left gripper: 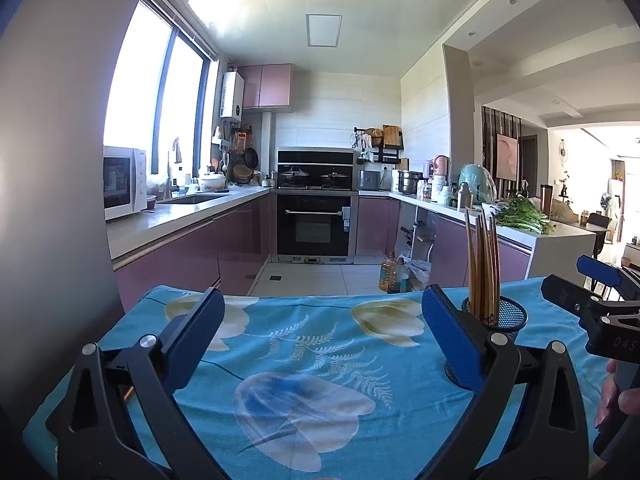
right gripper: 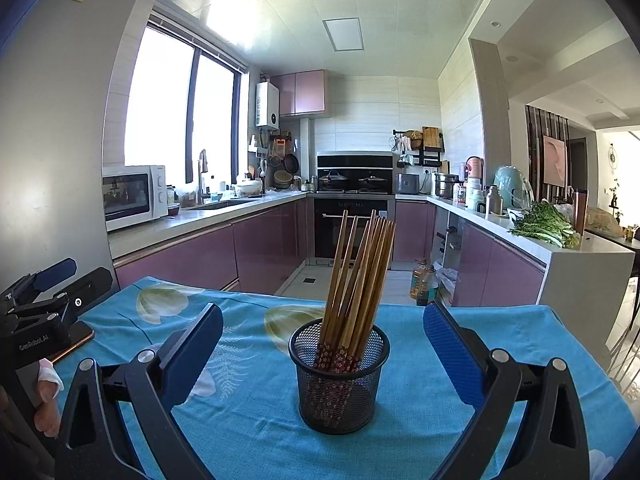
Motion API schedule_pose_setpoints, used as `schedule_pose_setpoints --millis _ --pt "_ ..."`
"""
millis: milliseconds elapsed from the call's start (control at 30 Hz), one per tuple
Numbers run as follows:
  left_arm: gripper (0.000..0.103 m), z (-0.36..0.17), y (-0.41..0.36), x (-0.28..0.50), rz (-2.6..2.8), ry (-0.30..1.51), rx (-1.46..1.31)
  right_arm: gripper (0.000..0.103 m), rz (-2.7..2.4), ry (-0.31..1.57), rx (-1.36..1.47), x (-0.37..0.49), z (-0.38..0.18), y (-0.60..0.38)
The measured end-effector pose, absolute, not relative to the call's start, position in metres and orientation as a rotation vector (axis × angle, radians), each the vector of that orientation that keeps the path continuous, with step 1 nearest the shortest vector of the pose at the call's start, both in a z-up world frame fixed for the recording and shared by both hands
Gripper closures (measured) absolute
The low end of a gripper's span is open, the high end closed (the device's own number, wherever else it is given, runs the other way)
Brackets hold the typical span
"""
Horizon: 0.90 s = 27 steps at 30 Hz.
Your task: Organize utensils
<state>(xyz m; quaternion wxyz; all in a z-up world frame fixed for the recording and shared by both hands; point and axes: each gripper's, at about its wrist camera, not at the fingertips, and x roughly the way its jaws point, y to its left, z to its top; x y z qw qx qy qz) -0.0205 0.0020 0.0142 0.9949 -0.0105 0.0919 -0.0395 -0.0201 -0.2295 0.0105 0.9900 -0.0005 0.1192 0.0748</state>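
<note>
Wooden chopsticks (right gripper: 356, 280) stand in a mesh cup (right gripper: 339, 384); left gripper (left gripper: 324, 344) and right gripper (right gripper: 323, 354) both spread apart.

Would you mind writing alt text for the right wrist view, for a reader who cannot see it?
A black mesh cup full of wooden chopsticks stands upright on a blue floral tablecloth, centred between the wide-open fingers of the right gripper, which do not touch it. The left gripper shows at the left edge; a kitchen lies behind.
</note>
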Motion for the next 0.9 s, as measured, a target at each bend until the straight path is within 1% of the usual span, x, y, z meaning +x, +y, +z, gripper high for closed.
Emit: schedule_pose_setpoints --millis 900 --pt "0.006 0.0135 0.0032 -0.0133 -0.083 0.206 -0.027 0.006 0.142 0.237 0.008 -0.0189 0.0106 -0.2316"
